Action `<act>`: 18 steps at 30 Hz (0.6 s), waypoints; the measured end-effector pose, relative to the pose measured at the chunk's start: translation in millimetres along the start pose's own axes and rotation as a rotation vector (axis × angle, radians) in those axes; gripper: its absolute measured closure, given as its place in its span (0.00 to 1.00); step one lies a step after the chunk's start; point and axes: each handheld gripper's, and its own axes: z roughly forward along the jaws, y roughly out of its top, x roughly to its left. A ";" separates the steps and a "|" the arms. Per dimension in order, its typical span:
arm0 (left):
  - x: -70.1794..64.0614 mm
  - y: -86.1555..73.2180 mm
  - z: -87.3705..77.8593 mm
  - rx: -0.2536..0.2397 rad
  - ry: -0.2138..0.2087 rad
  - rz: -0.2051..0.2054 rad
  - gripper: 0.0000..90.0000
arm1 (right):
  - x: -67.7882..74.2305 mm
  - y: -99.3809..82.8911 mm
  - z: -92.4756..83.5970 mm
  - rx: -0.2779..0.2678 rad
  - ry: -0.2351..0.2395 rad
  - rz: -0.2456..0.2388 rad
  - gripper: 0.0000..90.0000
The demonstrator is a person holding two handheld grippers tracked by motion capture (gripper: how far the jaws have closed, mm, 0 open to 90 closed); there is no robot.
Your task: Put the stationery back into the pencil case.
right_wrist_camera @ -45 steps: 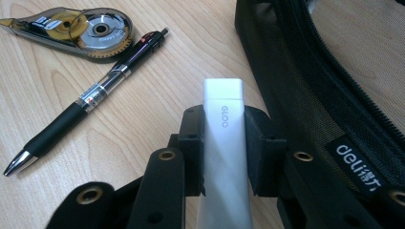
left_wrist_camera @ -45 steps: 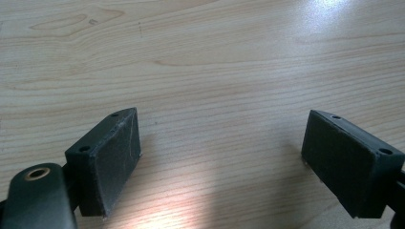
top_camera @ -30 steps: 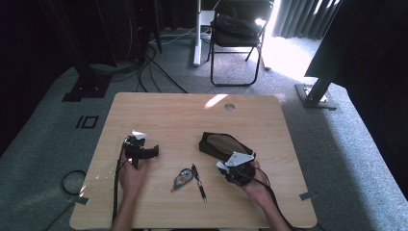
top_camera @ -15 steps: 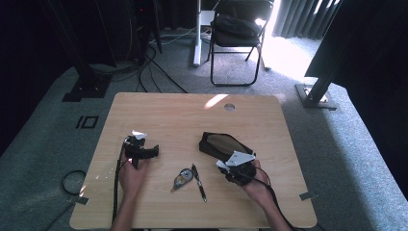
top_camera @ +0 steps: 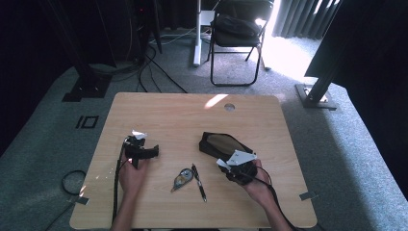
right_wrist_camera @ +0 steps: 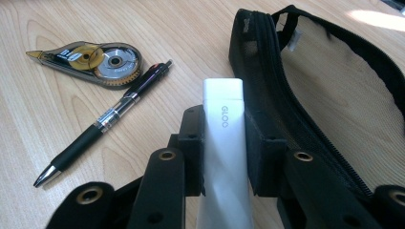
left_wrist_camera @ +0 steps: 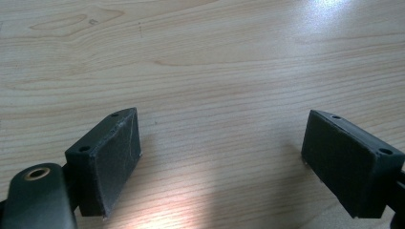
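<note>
Nothing much moved against the earlier frames: pouch sat open on the table, right gripper held at its near rim, pinching the white glue stick, not yet in. Pen and correction tape lay left of the pouch. Left gripper was further left, spread, empty; likely next: drop the stick in.

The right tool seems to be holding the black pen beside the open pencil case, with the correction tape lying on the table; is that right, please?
Not quite: the right tool is shut on the white glue stick, not the black pen, which lies on the table next to the correction tape. The right gripper view shows this. The open pencil case is indeed beside it.
</note>
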 end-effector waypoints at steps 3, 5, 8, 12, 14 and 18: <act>0.0 0.0 0.0 0.000 0.000 0.000 0.15 | -0.1 0.6 -1.2 -0.003 -0.002 -0.002 0.79; 0.0 0.0 0.0 0.000 0.000 0.000 0.15 | -0.2 1.0 -1.9 -0.005 -0.003 0.001 0.79; 0.0 0.0 0.0 0.000 0.000 0.000 0.15 | -0.6 1.3 -3.0 -0.006 -0.004 -0.001 0.79; 0.0 0.0 0.0 0.000 0.000 0.000 0.15 | -0.7 1.8 -4.2 -0.010 -0.007 -0.001 0.79; 0.0 0.0 0.0 0.000 0.000 0.000 0.15 | -0.5 2.2 -4.8 -0.014 -0.008 0.003 0.79; 0.0 0.0 0.0 0.000 0.000 0.000 0.15 | -0.7 2.7 -6.0 -0.016 -0.010 0.001 0.79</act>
